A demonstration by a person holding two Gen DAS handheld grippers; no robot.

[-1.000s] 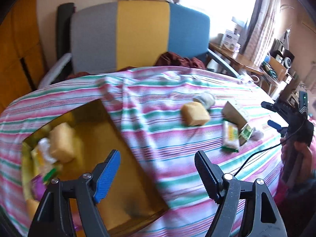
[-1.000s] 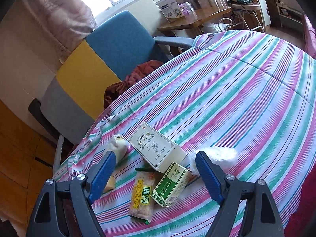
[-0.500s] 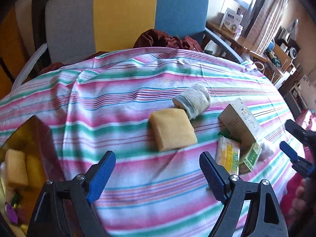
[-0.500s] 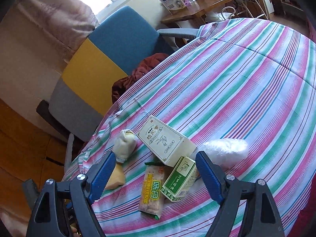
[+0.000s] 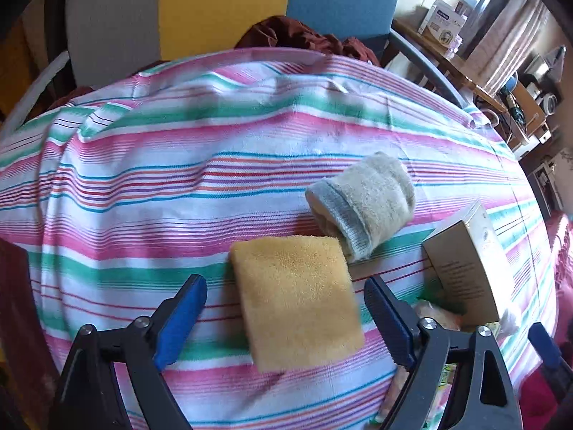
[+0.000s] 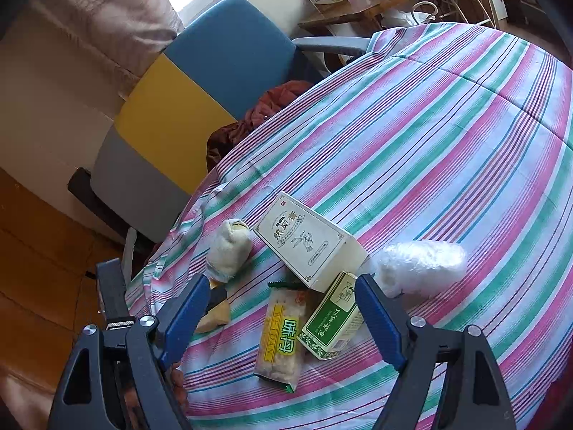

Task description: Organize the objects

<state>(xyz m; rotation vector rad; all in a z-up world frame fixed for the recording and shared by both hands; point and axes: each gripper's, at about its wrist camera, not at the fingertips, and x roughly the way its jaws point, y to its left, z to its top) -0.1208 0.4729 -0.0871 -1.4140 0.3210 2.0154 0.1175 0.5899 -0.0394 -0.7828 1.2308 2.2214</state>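
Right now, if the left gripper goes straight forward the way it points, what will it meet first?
Most likely the square yellow sponge: it lies flat on the striped tablecloth, between the open fingers of the left gripper. The rolled grey sock lies beyond it. Height above the sponge is unclear.

The tablecloth (image 5: 179,165) is woven striped cloth, matt and slightly creased. The yellow sponge (image 5: 297,297) looks porous and rough. At its two o'clock the rolled sock (image 5: 361,204) is fuzzy knit with a ribbed cuff. The cream box (image 6: 308,240) is smooth matt card, and the green box (image 6: 331,319) at its six o'clock has a faint sheen. The snack packet (image 6: 281,333) is glossy film; the white bag (image 6: 419,263) is crinkled plastic.
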